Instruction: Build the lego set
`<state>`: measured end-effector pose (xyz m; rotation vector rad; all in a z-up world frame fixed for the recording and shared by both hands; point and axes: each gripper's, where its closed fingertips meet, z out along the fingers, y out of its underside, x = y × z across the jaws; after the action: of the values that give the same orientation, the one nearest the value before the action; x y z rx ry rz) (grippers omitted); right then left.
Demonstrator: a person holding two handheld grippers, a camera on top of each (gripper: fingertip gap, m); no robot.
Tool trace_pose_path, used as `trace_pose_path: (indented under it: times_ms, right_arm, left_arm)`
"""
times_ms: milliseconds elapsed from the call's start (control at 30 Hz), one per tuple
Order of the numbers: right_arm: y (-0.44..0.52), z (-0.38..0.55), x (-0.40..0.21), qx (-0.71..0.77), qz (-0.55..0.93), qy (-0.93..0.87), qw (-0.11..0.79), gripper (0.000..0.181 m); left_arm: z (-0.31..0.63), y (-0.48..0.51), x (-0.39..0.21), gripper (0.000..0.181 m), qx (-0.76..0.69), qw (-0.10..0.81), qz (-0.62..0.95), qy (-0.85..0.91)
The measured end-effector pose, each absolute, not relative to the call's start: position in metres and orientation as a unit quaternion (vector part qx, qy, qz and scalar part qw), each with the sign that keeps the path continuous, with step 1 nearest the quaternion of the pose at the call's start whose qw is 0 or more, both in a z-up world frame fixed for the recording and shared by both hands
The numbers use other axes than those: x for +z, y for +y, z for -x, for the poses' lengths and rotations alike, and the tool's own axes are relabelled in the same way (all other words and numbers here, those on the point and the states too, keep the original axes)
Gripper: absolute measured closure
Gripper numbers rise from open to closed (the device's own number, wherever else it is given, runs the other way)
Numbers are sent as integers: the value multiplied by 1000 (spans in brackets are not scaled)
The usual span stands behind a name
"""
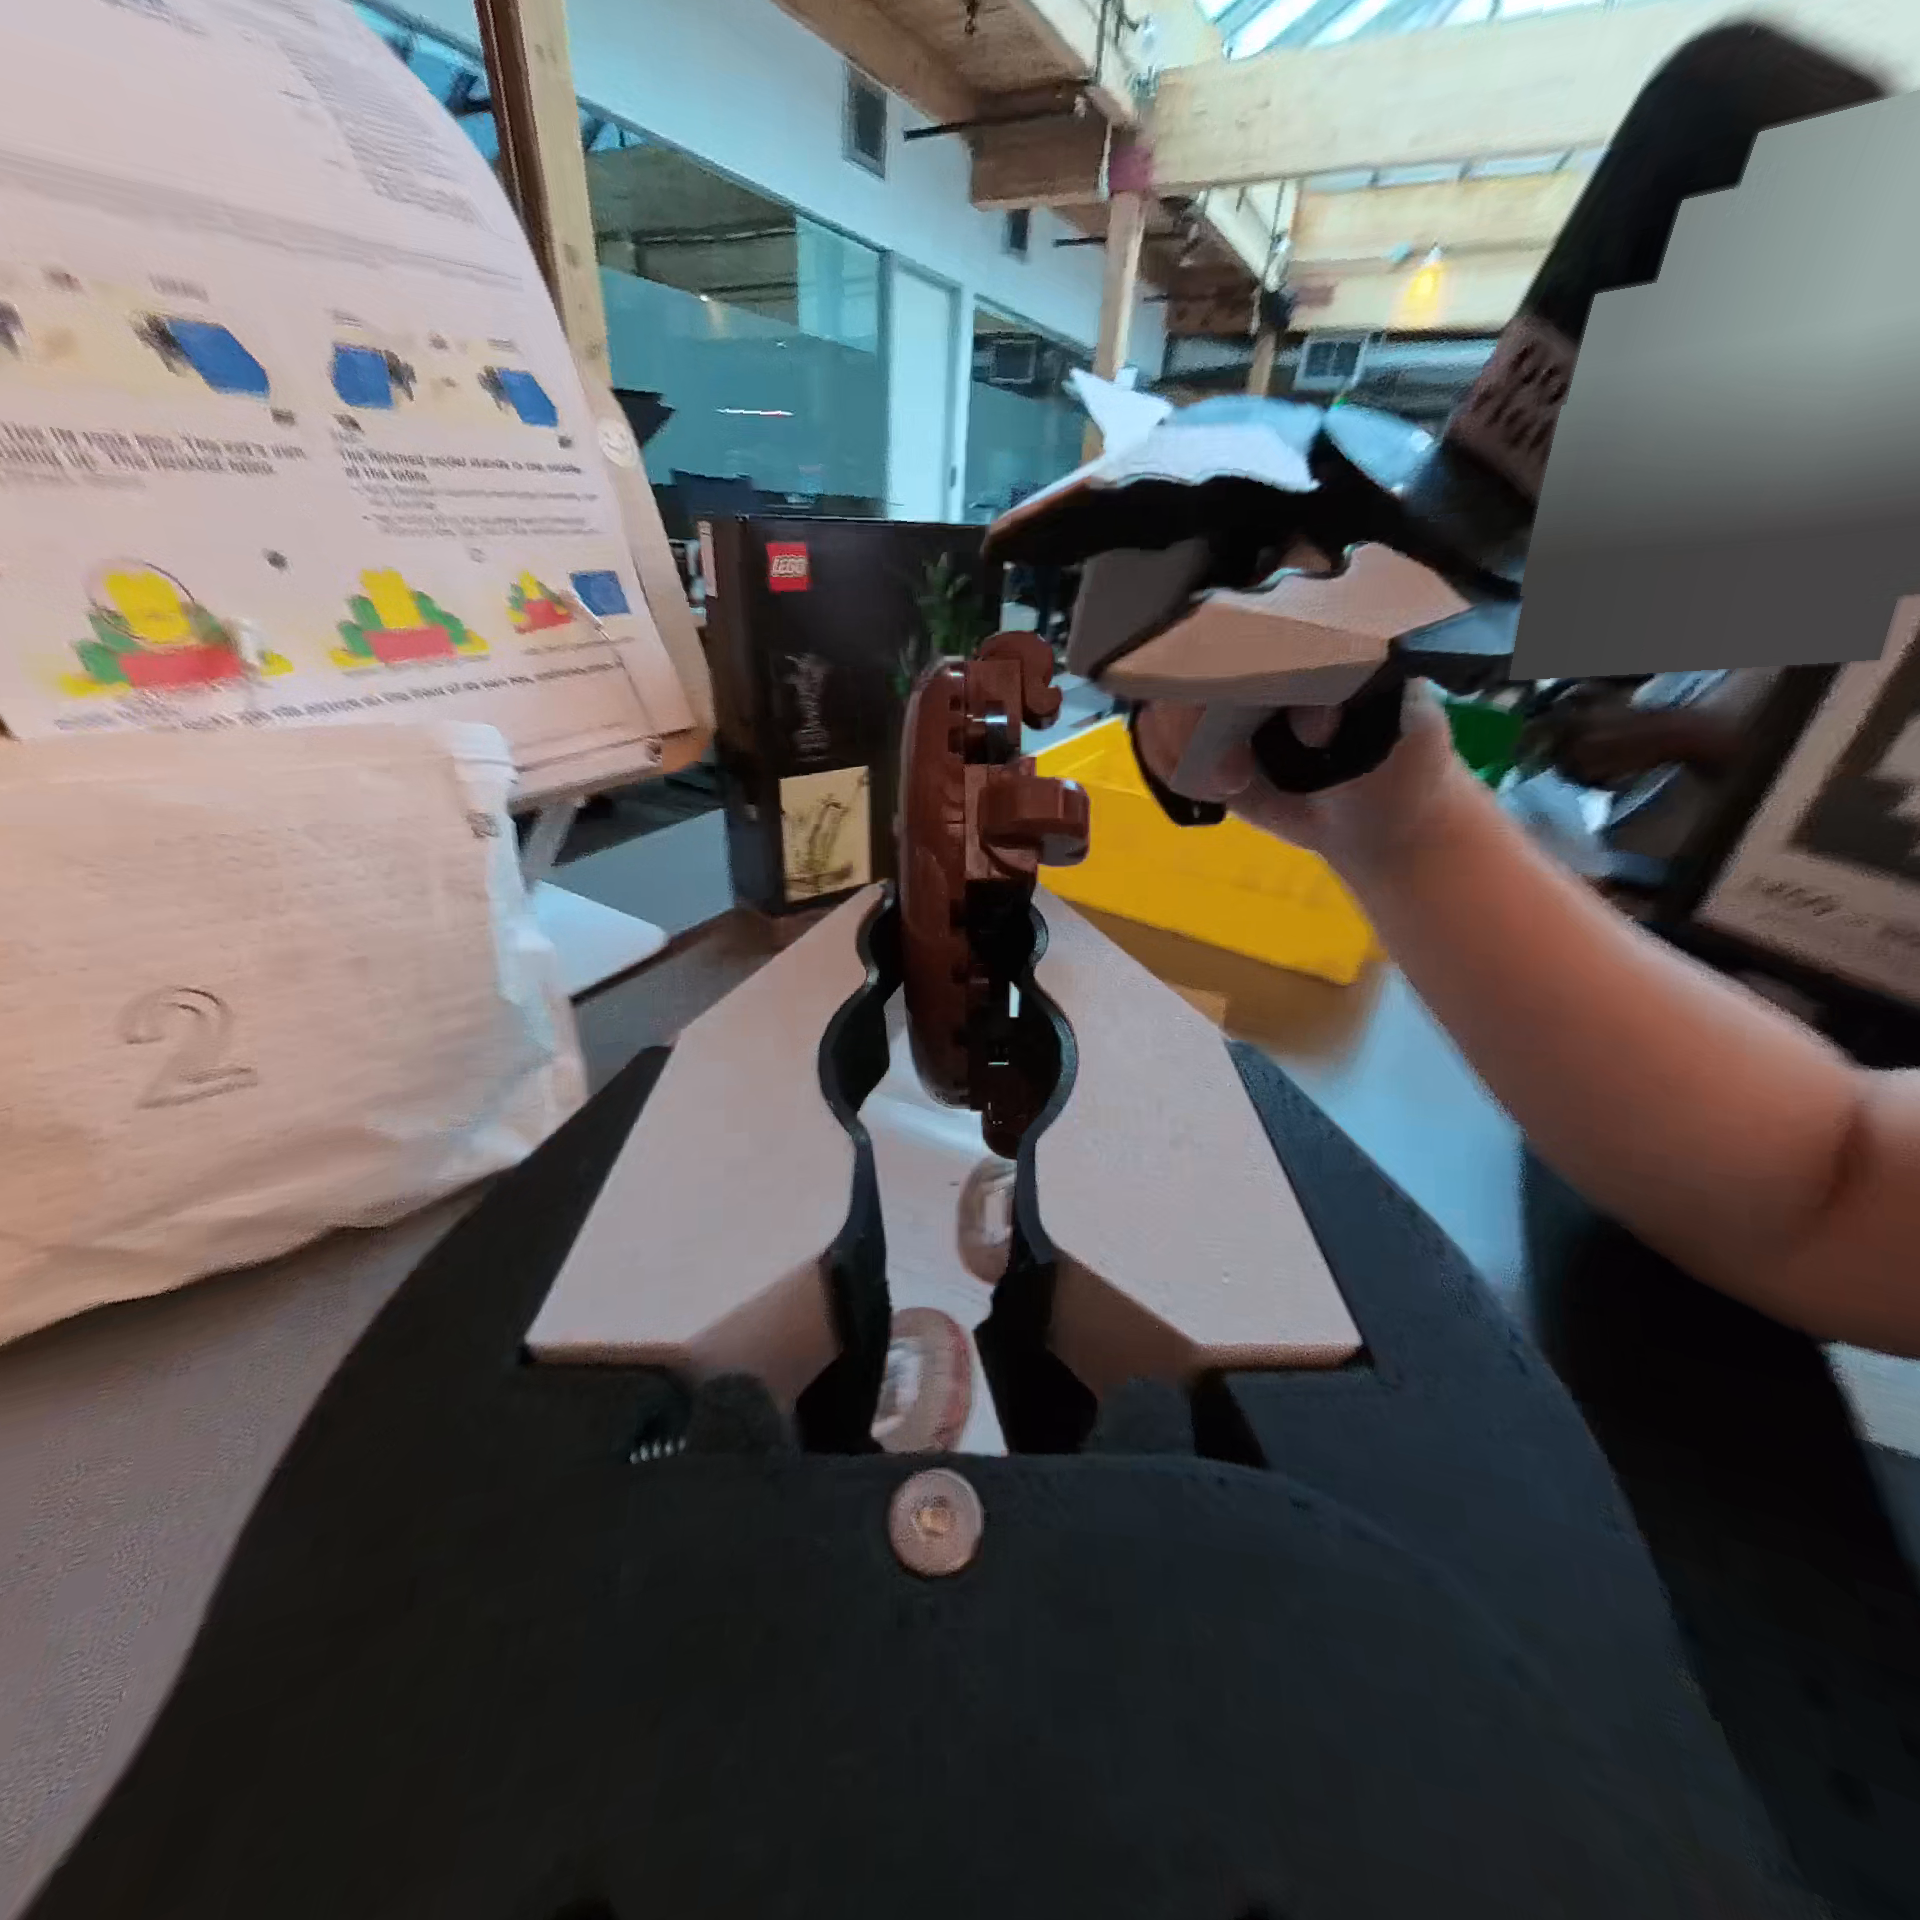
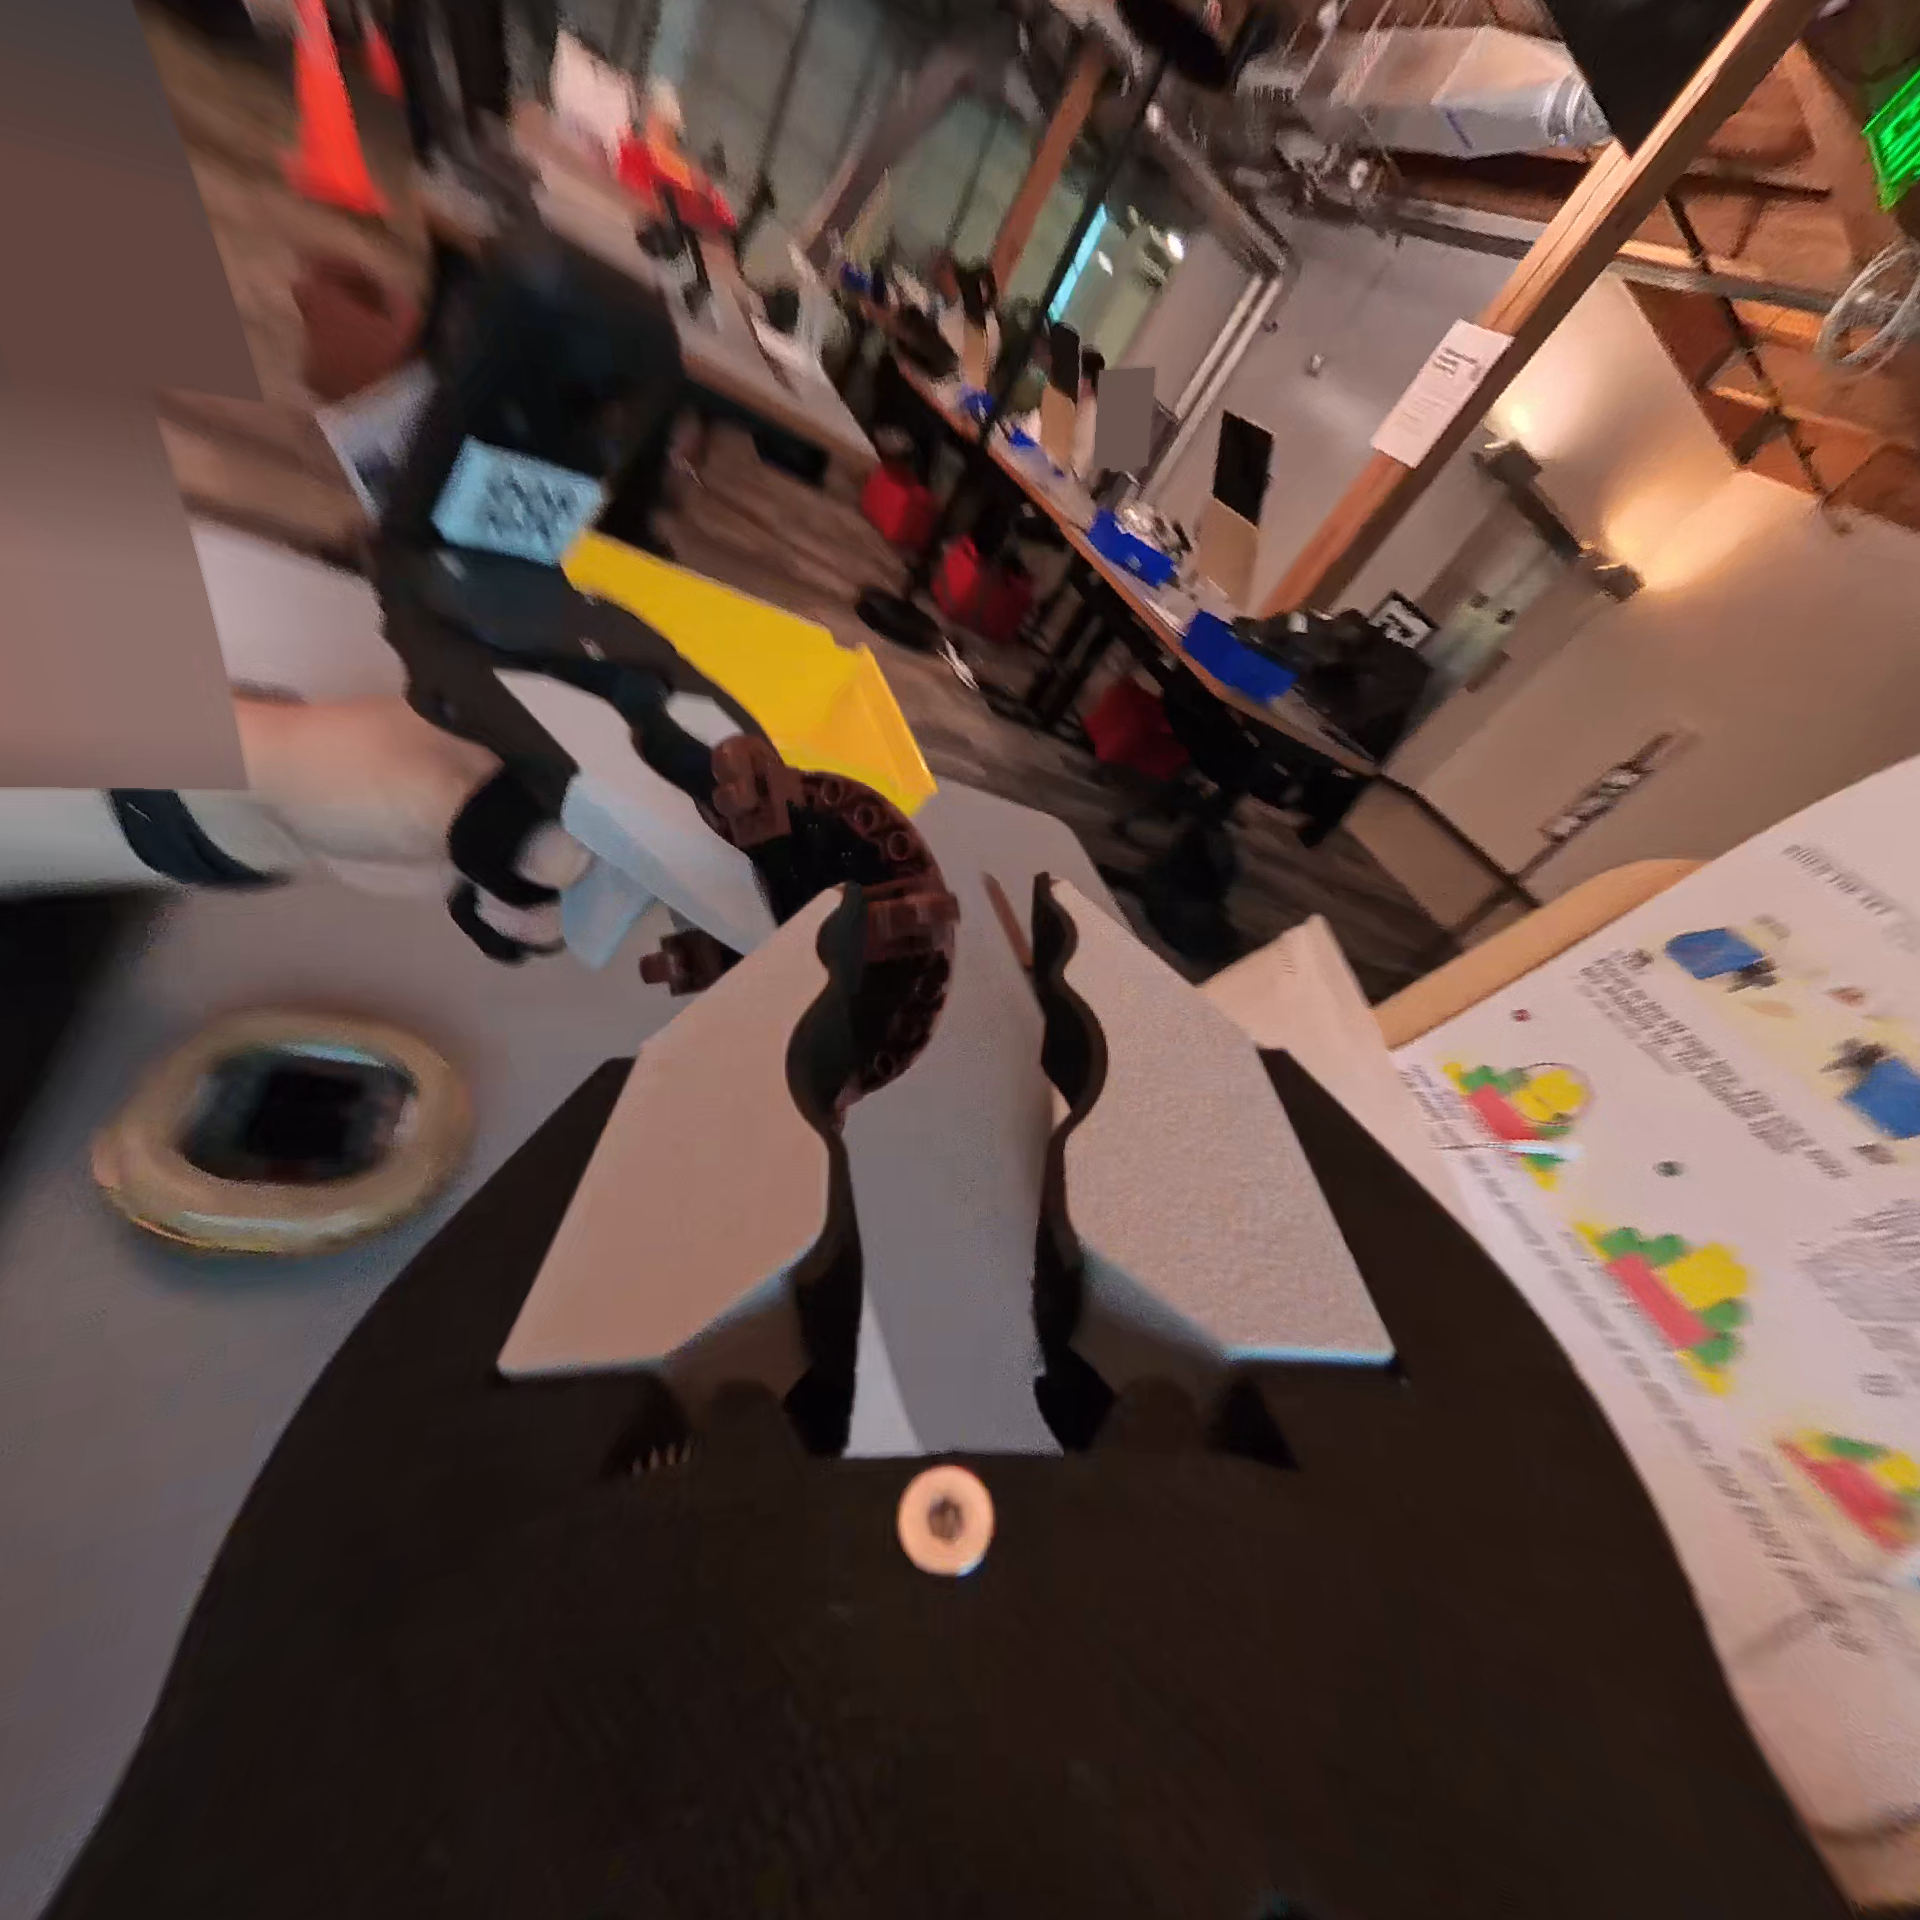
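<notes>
Instruction sheet (image 1: 291, 395), propped upright at the left of the left wrist view: print and diagrams blurred, edges cut off. White bag (image 1: 239, 997) below it, soft focus. Black box (image 1: 821, 707) stands behind the tongs, yellow bin (image 1: 1195, 873) to its right on the table (image 1: 125, 1475).

Brown build (image 1: 977, 894) (a round, plate-like piece, edge-on and upright) sits clamped between the left tongs (image 1: 951, 935), their tips pressed on both faces; its lower rim is hidden between the fingers. Two small brown clips jut from its right side.

Right tongs (image 2: 940, 914): jaws parted, nothing between them, tips close beside the build (image 2: 883, 935) but apart from it. In the right wrist view the left finger (image 2: 727, 1091) covers part of the disc. Hand (image 1: 1340, 790) holding the right tongs is visible; forearm cut off at the frame edge.

Round grommet (image 2: 281, 1132) in the table, smeared by motion.
</notes>
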<state>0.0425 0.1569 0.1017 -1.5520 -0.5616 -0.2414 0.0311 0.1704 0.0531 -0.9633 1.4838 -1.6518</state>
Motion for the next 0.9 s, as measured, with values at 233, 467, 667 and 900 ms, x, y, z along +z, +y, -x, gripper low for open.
trace_pose_path:
  times_ms: [233,467,667,900]
  right_arm:
    - [156,-56,91,258,663,-113,694,136]
    - [174,-30,50,347,706,-114,607,144]
    - [185,-13,28,375,732,-114,558,163]
    - [199,-26,-1,532,702,25,474,165]
  left_arm:
    - [-19,171,58,164,-751,158,385,512]
    - [-21,178,35,164,-733,117,421,522]
    - [-18,179,32,164,-741,74,426,513]
    - [-31,201,1,136,-703,56,500,503]
